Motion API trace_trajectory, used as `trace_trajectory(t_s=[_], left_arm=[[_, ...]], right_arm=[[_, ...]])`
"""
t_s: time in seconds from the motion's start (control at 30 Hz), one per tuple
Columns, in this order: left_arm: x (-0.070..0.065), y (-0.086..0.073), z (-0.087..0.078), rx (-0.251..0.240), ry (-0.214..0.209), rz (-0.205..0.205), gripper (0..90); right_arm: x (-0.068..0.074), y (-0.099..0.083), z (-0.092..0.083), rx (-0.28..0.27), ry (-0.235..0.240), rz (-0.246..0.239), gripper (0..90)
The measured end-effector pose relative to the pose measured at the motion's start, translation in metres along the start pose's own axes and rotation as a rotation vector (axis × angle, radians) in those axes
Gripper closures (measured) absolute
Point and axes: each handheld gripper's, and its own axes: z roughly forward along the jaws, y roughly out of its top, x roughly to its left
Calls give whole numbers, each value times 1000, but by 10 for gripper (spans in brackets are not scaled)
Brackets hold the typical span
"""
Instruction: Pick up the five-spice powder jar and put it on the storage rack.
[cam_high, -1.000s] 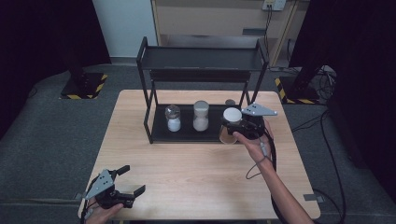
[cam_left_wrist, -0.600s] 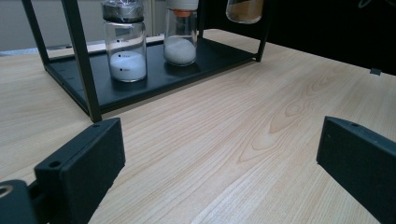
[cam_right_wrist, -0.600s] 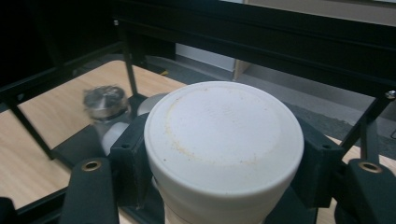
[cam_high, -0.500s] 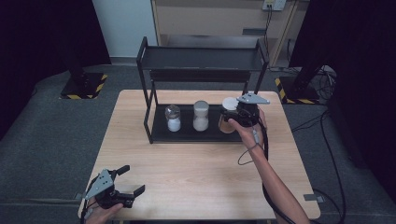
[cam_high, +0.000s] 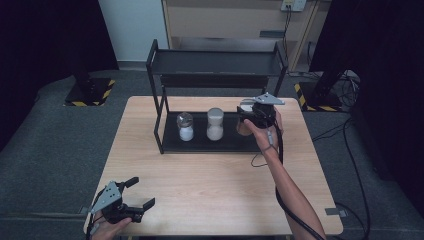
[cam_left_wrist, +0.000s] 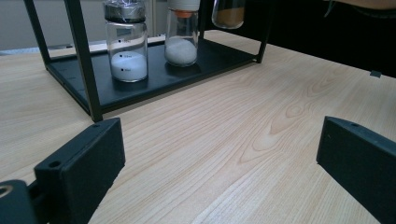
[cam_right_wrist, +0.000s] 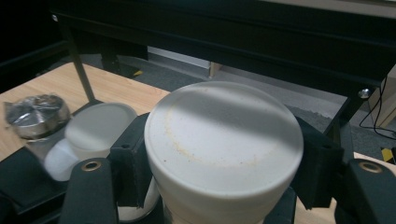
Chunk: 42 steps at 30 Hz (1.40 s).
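Brown-spice jar (cam_high: 245, 120), clenched in the right hand-held gripper (cam_high: 252, 116), has just edged toward 9 o'clock onto the rack's lower shelf (cam_high: 200, 142), so release looks near; left hand-held gripper (cam_high: 134, 197) idles released.

Grey carpet (cam_high: 60, 145) is covering the floor around the light wooden table (cam_high: 215, 190). Black curtains (cam_high: 45, 35) are hanging at both sides. A pale cabinet (cam_high: 225, 20), possibly drawers, is standing behind; yellow-black striped bases (cam_high: 90, 92) are sitting near it.

Brown-filled jar (cam_left_wrist: 229, 11) cut off at the top edge.
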Motion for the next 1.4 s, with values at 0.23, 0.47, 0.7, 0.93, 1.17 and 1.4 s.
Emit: trace_trajectory(t_s=[0.23,0.47,0.7,0.93,1.17,1.4], left_arm=[[0,0,0,0,0,-3,0],[0,0,0,0,-1,-3,0],[0,0,0,0,0,-3,0],[0,0,0,0,1,-4,0],[0,0,0,1,2,-4,0],[0,0,0,1,3,-4,0]], right_arm=[[-1,-9,15,14,-14,15,340],[-1,-20,27,40,-17,26,340],[2,-24,32,47,-15,18,340],[3,-27,35,59,-14,18,340],[2,-31,35,67,-16,20,339],[0,-33,35,77,-18,23,339]])
